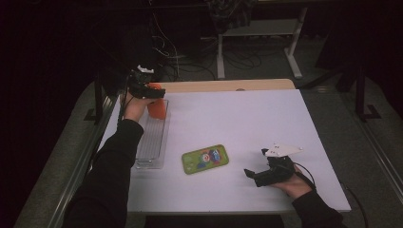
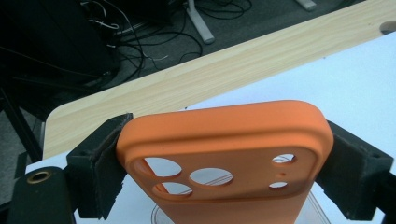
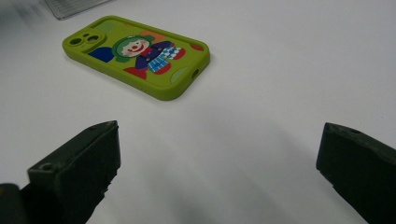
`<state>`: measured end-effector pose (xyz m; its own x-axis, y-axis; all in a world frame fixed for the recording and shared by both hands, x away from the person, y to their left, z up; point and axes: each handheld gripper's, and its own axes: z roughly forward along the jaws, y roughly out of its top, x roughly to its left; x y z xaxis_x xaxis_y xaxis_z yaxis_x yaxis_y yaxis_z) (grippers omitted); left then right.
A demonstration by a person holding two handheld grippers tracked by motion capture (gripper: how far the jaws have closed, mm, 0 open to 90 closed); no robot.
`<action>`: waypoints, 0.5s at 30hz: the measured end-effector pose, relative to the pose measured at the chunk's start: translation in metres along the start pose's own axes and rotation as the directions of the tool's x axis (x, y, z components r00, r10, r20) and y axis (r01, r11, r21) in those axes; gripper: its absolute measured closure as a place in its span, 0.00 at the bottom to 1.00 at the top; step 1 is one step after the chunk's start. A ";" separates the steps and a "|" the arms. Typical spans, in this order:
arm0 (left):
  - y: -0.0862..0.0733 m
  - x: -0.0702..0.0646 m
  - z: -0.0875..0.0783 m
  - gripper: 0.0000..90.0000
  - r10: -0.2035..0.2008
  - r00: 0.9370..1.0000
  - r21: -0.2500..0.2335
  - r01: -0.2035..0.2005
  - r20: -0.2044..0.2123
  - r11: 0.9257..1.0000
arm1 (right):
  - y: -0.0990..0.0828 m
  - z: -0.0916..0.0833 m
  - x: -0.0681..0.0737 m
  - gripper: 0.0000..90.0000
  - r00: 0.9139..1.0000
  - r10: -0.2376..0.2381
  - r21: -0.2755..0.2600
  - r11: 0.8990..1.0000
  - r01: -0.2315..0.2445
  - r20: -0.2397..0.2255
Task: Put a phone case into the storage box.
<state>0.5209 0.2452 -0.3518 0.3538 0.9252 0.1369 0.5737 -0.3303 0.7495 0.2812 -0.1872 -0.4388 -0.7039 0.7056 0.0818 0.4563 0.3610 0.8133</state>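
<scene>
Left tool (image 2: 224, 158) clamping orange phone case (image 2: 224, 140) upright over clear tray (image 1: 153, 142), right tool (image 3: 219, 172) spread empty

the right gripper (image 3: 219, 163) has its two black jaws spread wide apart, with bare white table (image 3: 289, 70) between them. beyond the jaws, nearer the left one, a green phone case (image 3: 135, 56) lies flat on the table, printed with a cartoon clown. just past the case's far left corner, the edge of a clear ridged tray (image 3: 77, 7) is visible.
</scene>
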 end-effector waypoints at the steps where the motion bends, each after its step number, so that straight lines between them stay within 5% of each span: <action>1: 0.000 0.000 0.000 0.14 0.000 1.000 -0.010 0.000 -0.006 1.000 | 0.000 0.000 0.000 0.00 1.000 -0.001 0.000 1.000 0.001 0.001; 15: -0.002 0.000 0.004 0.03 -0.009 1.000 -0.029 0.009 0.011 1.000 | 0.000 0.000 0.000 0.00 1.000 0.002 -0.001 1.000 -0.002 0.001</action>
<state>0.5226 0.2446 -0.3556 0.3570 0.9260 0.1230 0.5551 -0.3162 0.7693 0.2809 -0.1871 -0.4385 -0.7028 0.7065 0.0828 0.4571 0.3592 0.8137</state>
